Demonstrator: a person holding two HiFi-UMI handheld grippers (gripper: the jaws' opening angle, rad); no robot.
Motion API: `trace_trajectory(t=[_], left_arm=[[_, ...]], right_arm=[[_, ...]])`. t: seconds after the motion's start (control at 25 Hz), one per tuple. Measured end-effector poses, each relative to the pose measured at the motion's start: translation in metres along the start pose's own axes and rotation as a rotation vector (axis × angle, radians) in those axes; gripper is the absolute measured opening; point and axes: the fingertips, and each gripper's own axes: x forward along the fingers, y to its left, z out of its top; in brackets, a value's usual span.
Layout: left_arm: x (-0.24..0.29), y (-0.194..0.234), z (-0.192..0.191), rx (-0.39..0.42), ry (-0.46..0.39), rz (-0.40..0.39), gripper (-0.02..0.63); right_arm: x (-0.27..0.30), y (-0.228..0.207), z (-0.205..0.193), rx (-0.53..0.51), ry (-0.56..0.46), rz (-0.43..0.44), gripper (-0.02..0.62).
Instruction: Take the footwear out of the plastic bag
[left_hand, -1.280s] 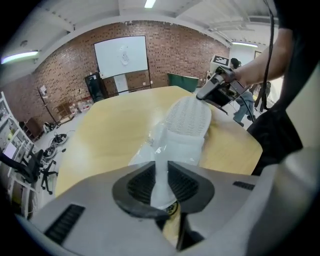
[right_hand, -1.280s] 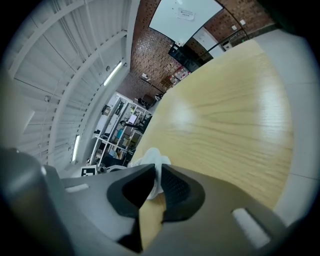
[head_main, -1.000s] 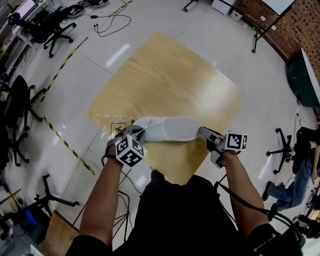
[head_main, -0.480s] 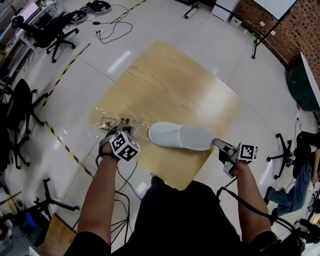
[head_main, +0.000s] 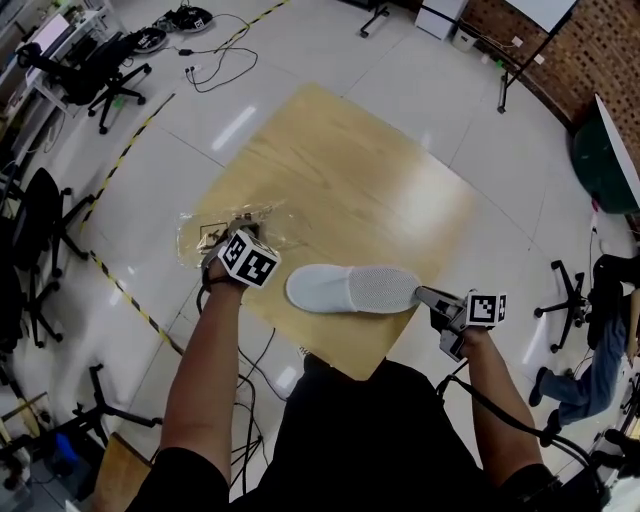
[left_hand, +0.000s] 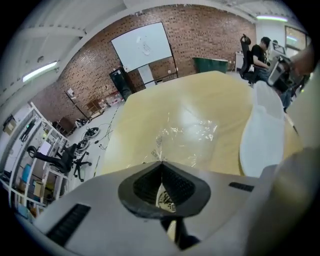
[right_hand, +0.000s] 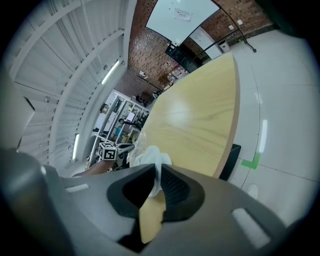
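Plastic bag (head_main: 213, 228) has slid left off the slipper (head_main: 350, 289), so it looks basically done. Left gripper (head_main: 234, 234) fingers pinch the bag, right gripper (head_main: 421, 295) fingers clamp the slipper. Set it down next, I'd guess.

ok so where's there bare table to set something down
The far half of the table, beyond the slipper and right of the plastic bag, is bare. The near edge is crowded with both.

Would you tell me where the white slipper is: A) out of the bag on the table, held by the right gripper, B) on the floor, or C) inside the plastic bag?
A: the white slipper lies bare on the table, right gripper shut on its end, left gripper pinching the plastic bag.
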Motion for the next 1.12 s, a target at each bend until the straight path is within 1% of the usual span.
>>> trace_trajectory(t=[0.2,0.32,0.36,0.4,0.48,0.52,0.56,0.6,0.64,0.76,0.8,0.88,0.96,1.0,1.04,1.12], left_arm=[[0.010,-0.042,0.051,-0.123,-0.082,-0.117,0.009],[0.008,-0.060,0.071,-0.170,-0.126,-0.163,0.012],[0.007,-0.065,0.076,-0.183,-0.142,-0.183,0.022],[0.005,-0.069,0.079,-0.195,-0.155,-0.209,0.045],[0.000,-0.076,0.083,-0.214,-0.166,-0.254,0.108],[-0.003,-0.076,0.084,-0.221,-0.172,-0.263,0.140],[-0.007,-0.073,0.084,-0.230,-0.183,-0.265,0.155],[-0.013,-0.069,0.083,-0.243,-0.202,-0.267,0.155],[-0.020,-0.064,0.082,-0.261,-0.230,-0.274,0.155],[-0.042,-0.051,0.075,-0.318,-0.323,-0.317,0.143],[-0.048,-0.049,0.074,-0.332,-0.347,-0.327,0.137],[-0.060,-0.049,0.070,-0.361,-0.383,-0.335,0.124],[-0.076,-0.052,0.069,-0.395,-0.423,-0.338,0.067],[-0.086,-0.055,0.068,-0.418,-0.442,-0.339,0.057],[-0.097,-0.058,0.066,-0.446,-0.458,-0.341,0.037],[-0.119,-0.067,0.055,-0.513,-0.474,-0.341,0.008]], right_arm=[[0.030,0.011,-0.006,-0.025,0.019,-0.012,0.043],[0.044,0.011,-0.005,-0.093,0.033,-0.072,0.049],[0.047,0.010,-0.005,-0.129,0.044,-0.102,0.052],[0.049,0.008,-0.005,-0.166,0.052,-0.134,0.056],[0.051,0.003,-0.002,-0.241,0.053,-0.209,0.070],[0.049,0.001,0.003,-0.281,0.048,-0.246,0.118],[0.046,0.001,0.006,-0.314,0.041,-0.275,0.186],[0.043,0.002,0.009,-0.337,0.034,-0.294,0.213],[0.039,0.007,0.011,-0.357,0.024,-0.306,0.227],[0.025,0.029,0.013,-0.421,-0.033,-0.323,0.227],[0.019,0.038,0.012,-0.432,-0.057,-0.318,0.211],[0.006,0.056,0.007,-0.425,-0.115,-0.280,0.140],[-0.009,0.074,0.006,-0.402,-0.181,-0.232,0.049],[-0.016,0.083,0.007,-0.396,-0.209,-0.212,0.012],[-0.022,0.092,0.007,-0.398,-0.230,-0.195,0.002],[-0.032,0.111,0.006,-0.423,-0.250,-0.162,0.002]])
